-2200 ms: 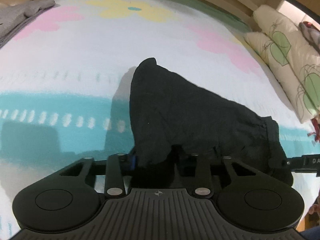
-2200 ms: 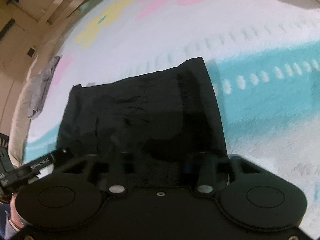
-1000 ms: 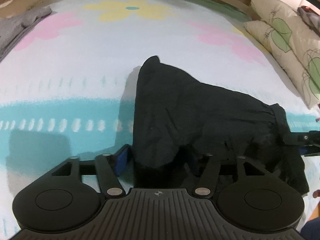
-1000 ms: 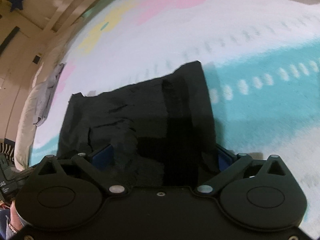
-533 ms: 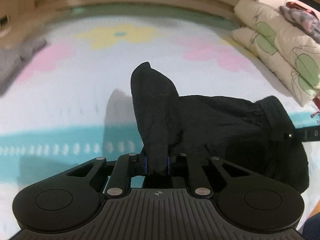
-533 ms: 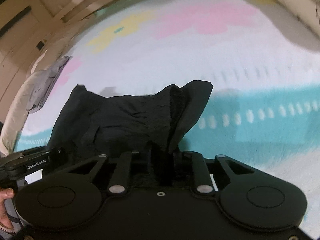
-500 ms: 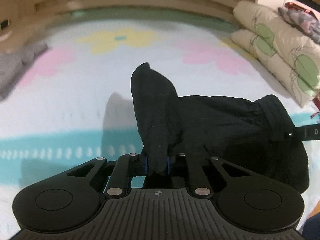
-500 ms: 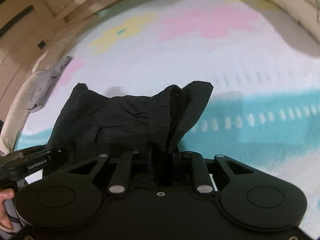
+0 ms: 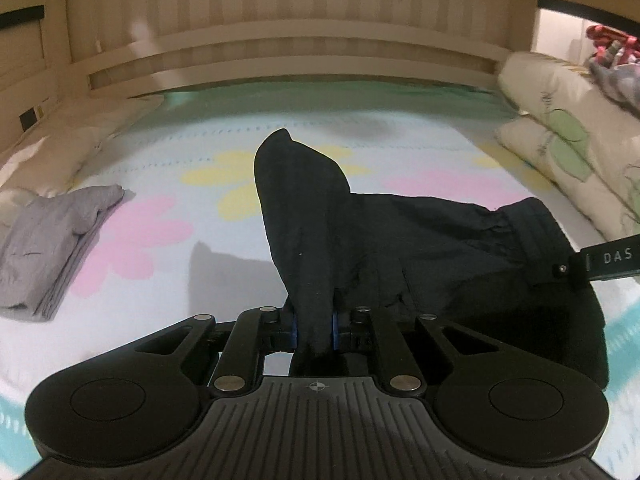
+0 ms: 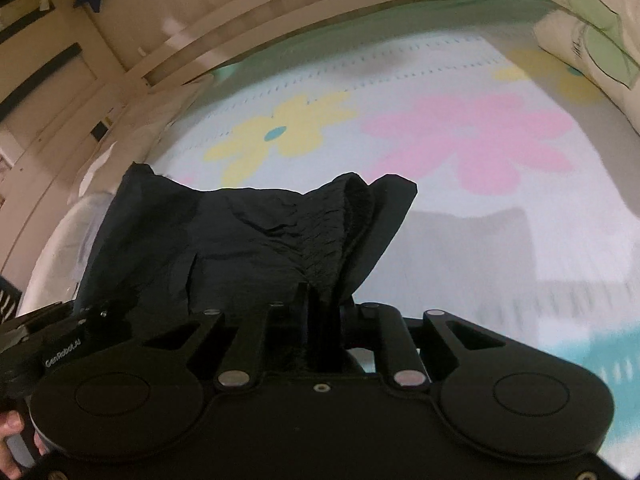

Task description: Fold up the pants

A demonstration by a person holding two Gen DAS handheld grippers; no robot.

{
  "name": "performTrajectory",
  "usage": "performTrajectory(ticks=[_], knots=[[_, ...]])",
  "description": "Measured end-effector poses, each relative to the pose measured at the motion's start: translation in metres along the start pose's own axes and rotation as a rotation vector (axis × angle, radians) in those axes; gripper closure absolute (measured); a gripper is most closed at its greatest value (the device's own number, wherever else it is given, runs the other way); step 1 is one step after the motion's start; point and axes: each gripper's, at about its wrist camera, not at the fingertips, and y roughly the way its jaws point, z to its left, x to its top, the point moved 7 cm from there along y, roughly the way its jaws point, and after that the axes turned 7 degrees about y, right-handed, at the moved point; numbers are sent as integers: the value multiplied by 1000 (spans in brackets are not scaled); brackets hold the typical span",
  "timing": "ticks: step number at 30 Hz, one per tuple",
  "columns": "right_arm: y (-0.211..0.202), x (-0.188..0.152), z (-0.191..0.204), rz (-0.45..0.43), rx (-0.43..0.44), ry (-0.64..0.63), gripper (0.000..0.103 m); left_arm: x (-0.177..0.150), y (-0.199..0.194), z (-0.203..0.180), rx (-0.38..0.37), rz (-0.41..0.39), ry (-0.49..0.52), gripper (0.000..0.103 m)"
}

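Black pants (image 9: 420, 240) hang lifted off the flowered bedspread (image 9: 132, 236), stretched between my two grippers. My left gripper (image 9: 314, 324) is shut on a bunched edge of the fabric, which stands up in a peak between its blue pads. My right gripper (image 10: 324, 320) grips the ribbed waistband end of the pants (image 10: 240, 240), its jaws still closing on the cloth. Each gripper shows at the edge of the other's view: the right gripper (image 9: 576, 268) and the left gripper (image 10: 60, 344).
A folded grey garment (image 9: 48, 240) lies on the bed's left side. Leaf-print pillows (image 9: 568, 136) are stacked at the right. A wooden rail (image 9: 280, 56) runs along the far edge. A person's hand (image 10: 8, 424) shows at the lower left.
Both grippers went from open around the pants' near edge to shut on it. They have risen, pulling the fabric up off the bed, and both views now tilt toward the far rail.
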Motion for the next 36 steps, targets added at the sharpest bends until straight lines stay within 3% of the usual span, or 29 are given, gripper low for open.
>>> performTrajectory(ticks=[5,7,9,10,12,17,22,25,29,31,36], knots=[[43,20,-2,19,-12,19,81,-4,51,8,-9,60,-14,88],[60,22,-9,33,-35,19,79,-15,71,8,-2,105,-19,83],[78,19,-22,54,-81,22,65,-33,85,11,40,175,-17,81],[86,16,-32,64,-132,31,49,-41,89,14,71,199,-13,80],[95,9,-56,66,-222,62,45,-46,85,21,84,190,-29,80],[79,10,-78,-2,-239,112,45,-41,54,28,67,95,-72,76],[61,-1,-36,-108,-160,-63,45,-53,39,10,-8,72,-38,75],[66,-30,-10,-57,-73,-167,47,-76,39,-4,-51,112,37,75],[83,-67,-16,-4,-126,-258,47,-104,41,-12,-42,133,141,74],[83,-72,-23,-31,-133,-288,48,-108,39,-13,-35,122,176,74],[78,-66,-29,-17,-131,-254,47,-89,33,-5,-33,120,124,74]])
